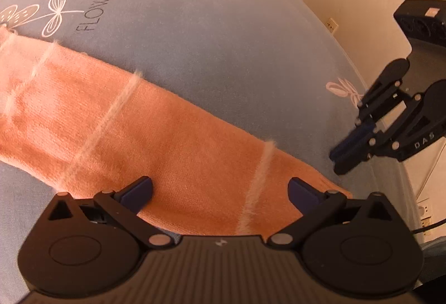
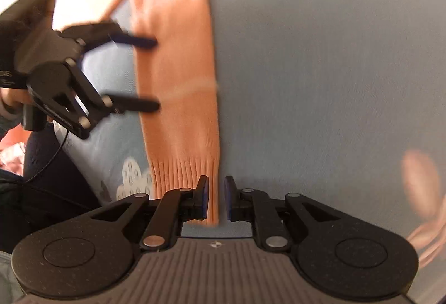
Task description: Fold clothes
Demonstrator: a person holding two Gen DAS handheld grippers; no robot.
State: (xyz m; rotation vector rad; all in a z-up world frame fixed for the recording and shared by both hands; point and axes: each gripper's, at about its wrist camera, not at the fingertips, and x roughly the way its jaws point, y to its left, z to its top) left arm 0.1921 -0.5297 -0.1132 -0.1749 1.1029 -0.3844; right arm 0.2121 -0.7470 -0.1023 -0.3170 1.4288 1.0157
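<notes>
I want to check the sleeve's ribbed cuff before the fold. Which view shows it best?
The right wrist view: the ribbed cuff lies sharp just ahead of the right gripper. The left wrist view shows only its far tip, ribs unreadable.

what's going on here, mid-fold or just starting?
A person works an orange knit sleeve with pale stripes, lying flat on a grey-blue flower-print bedsheet. The left claw is wide open above the sleeve, gripping nothing. The right claw straddles the ribbed cuff edge, nearly closed but not visibly clamping. No fold visible yet.
</notes>
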